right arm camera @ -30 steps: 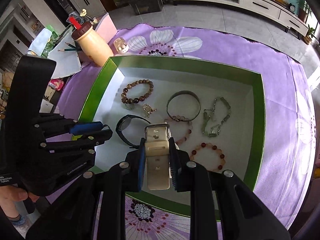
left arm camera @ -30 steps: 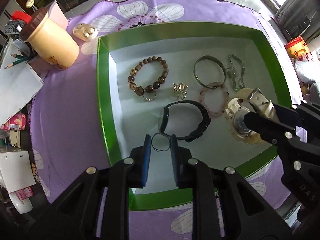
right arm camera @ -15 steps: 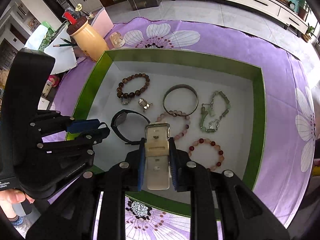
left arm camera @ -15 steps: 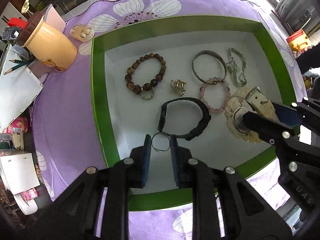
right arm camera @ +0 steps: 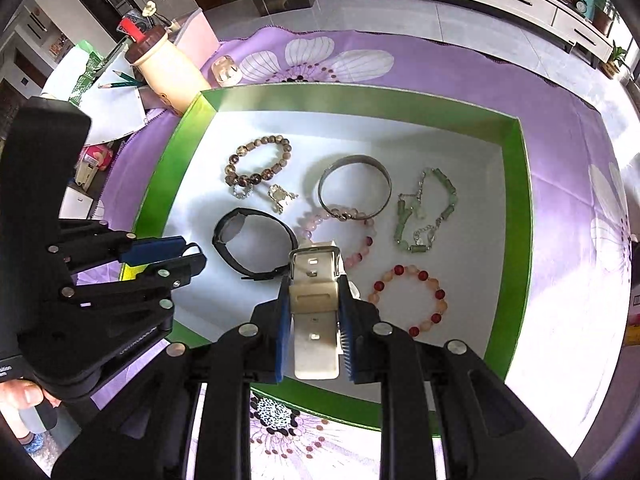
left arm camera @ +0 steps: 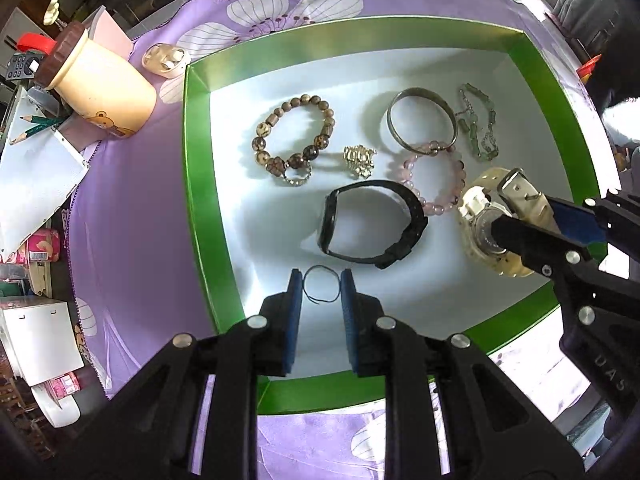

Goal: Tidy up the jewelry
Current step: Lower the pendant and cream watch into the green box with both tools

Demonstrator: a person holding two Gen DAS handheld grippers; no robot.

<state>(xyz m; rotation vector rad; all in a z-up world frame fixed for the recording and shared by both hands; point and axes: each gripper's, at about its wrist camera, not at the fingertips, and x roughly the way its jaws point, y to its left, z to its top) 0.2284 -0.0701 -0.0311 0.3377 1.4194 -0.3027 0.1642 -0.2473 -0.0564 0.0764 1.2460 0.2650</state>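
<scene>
Nothing much has shifted since a second ago: both grippers hang where they were, each keeping the same grip, and only the framing of the box has drifted a little.

Seen from the left wrist, the left gripper (left arm camera: pixel 322 286) points down into the green-walled box (left arm camera: pixel 196 184) over its white floor. Its blue pads are drawn close together on a thin black cord ring (left arm camera: pixel 321 283), which sits pinched between them. Just beyond lies a black watch (left arm camera: pixel 370 222), standing on its edge. Further back are a brown bead bracelet (left arm camera: pixel 294 134), a small gold ring cluster (left arm camera: pixel 359 159), a silver bangle (left arm camera: pixel 422 124) overlapping a pink bead bracelet (left arm camera: pixel 430 178), and a green stone chain bracelet (left arm camera: pixel 478 124). At the right, the right gripper (left arm camera: pixel 532 216) reaches in, clamped on the strap of a cream watch (left arm camera: pixel 486 224) whose case hangs just above the floor. Outside the box, on the purple flowered cloth (left arm camera: pixel 132 208), stand a cream mug with a brown lid (left arm camera: pixel 100 88) and a small earbud case (left arm camera: pixel 165 59).

From the right wrist, the right gripper (right arm camera: pixel 314 312) holds the cream watch (right arm camera: pixel 314 300) by its strap, buckle end pointing away, pads pressed on both edges. Right of it lies a red and orange bead bracelet (right arm camera: pixel 410 300). The left gripper (right arm camera: pixel 176 252) shows at the left, near the black watch (right arm camera: pixel 254 246), with a thumb (right arm camera: pixel 24 394) at the frame's lower corner.
</scene>
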